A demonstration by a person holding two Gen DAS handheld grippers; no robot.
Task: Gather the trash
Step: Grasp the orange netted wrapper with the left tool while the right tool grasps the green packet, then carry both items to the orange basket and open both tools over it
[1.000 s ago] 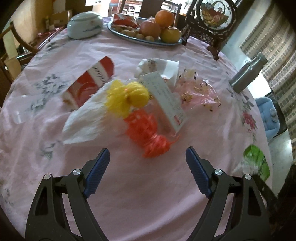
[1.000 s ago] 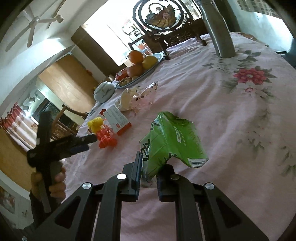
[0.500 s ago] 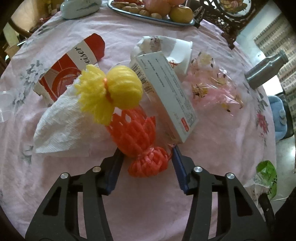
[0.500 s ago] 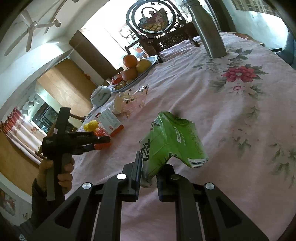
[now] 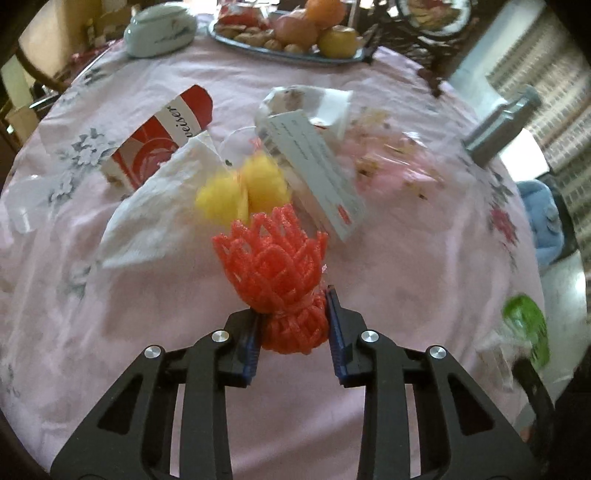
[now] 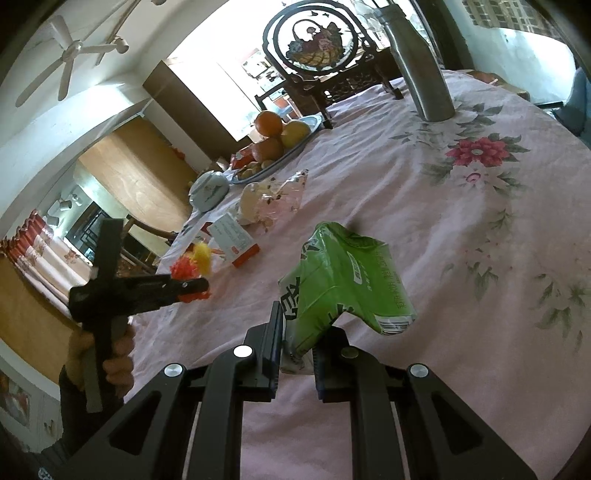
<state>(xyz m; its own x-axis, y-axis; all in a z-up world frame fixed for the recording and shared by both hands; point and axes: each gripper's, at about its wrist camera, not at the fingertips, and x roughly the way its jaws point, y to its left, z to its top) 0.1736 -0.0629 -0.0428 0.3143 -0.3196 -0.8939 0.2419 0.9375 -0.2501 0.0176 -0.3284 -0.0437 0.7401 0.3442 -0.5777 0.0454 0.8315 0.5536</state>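
An orange foam fruit net (image 5: pixel 273 266) stands up off the pink tablecloth, its knotted lower end between the blue pads of my left gripper (image 5: pixel 291 325). The jaws are closing and both pads press on it. Behind it lie a yellow foam net (image 5: pixel 243 188), a white paper napkin (image 5: pixel 155 210), a red-and-white carton (image 5: pixel 159 136), a white box (image 5: pixel 317 173), a crumpled paper cup (image 5: pixel 314 99) and a clear wrapper (image 5: pixel 391 166). My right gripper (image 6: pixel 297 354) is shut on a green packet (image 6: pixel 347 280), held above the cloth.
A fruit plate (image 5: pixel 221 37) and a lidded ceramic bowl (image 5: pixel 159 29) sit at the table's far side. A metal bottle (image 6: pixel 421 66) stands far right, beside a dark ornamental stand (image 6: pixel 314 44). A person's hand (image 6: pixel 114 354) grips the left tool.
My left gripper came in over the orange net, its jaws went from wide apart to pressed on the net's knotted end, and the net now stands lifted. The right gripper keeps still with the green packet.
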